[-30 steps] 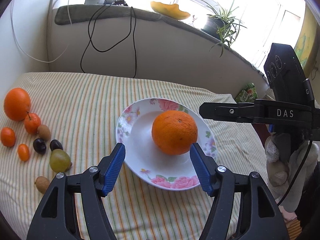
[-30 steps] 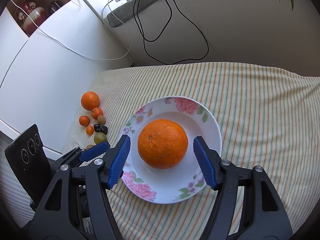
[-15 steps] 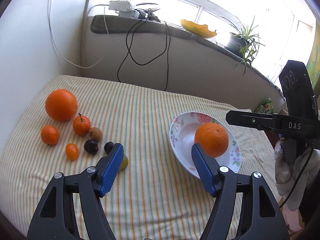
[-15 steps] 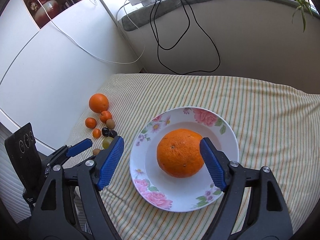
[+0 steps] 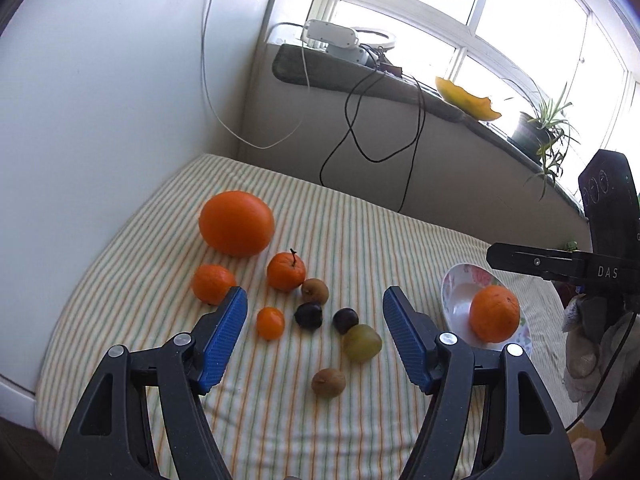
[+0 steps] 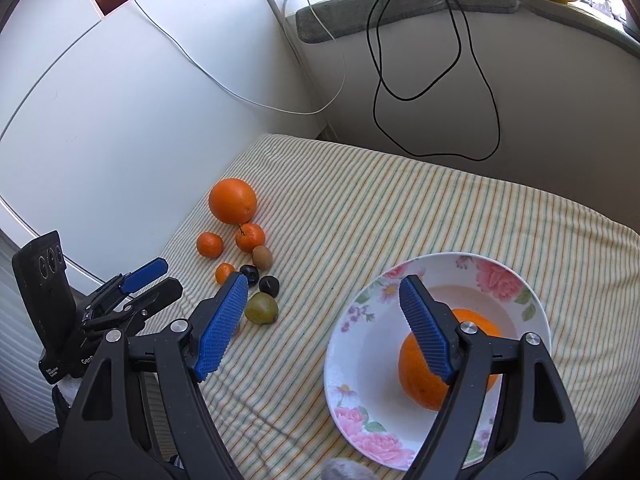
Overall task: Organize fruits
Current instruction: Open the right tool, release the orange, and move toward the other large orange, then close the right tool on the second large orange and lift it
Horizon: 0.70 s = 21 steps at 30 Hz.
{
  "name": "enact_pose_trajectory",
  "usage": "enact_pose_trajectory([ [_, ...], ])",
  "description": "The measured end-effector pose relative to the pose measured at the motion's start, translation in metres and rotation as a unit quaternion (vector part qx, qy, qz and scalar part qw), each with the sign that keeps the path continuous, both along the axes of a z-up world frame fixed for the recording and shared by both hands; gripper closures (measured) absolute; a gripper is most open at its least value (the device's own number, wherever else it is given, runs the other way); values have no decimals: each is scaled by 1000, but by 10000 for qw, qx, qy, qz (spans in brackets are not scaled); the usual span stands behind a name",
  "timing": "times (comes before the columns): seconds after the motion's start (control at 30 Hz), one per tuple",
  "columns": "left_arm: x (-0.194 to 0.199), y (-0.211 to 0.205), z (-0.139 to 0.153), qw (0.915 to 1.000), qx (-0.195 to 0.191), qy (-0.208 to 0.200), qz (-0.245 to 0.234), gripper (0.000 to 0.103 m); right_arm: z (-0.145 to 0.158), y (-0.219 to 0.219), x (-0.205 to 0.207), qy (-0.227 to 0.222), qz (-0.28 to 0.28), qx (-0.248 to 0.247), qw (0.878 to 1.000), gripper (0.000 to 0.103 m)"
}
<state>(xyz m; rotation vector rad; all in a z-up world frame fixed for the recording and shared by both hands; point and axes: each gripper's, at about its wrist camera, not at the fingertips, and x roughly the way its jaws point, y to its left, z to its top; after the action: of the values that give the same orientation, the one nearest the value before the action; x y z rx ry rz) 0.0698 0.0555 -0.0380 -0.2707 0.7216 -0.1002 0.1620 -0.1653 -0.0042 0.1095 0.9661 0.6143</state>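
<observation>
A flowered plate [image 6: 356, 364] holds one big orange [image 6: 424, 384]; both also show in the left wrist view, plate [image 5: 456, 292] and orange [image 5: 494, 313]. Loose fruit lies on the striped cloth: a large orange [image 5: 237, 223], a stemmed tangerine [image 5: 285, 271], a second tangerine [image 5: 213, 283], a small tangerine [image 5: 270, 322], two dark plums [image 5: 308, 315], a green fruit [image 5: 362, 342] and two brown kiwis [image 5: 328, 382]. My left gripper [image 5: 314, 334] is open and empty above this cluster. My right gripper [image 6: 322, 324] is open and empty, its right finger over the plate's orange.
The striped cloth [image 5: 360, 232] covers the table, set against a white wall on the left and a low wall at the back. Black and white cables [image 5: 372, 120] hang from the sill. A plant [image 5: 544, 128] and a yellow dish stand on the sill.
My left gripper has swung left from the plate to above the loose fruit. My right gripper has shifted left, so the plate's orange is now under its right finger.
</observation>
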Motion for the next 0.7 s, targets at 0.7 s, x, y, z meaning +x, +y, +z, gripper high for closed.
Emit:
enact_pose_trajectory([
  [0.7, 58, 65, -26, 9990, -335, 239, 183, 33, -28, 117, 68, 703, 476, 489, 9952, 22],
])
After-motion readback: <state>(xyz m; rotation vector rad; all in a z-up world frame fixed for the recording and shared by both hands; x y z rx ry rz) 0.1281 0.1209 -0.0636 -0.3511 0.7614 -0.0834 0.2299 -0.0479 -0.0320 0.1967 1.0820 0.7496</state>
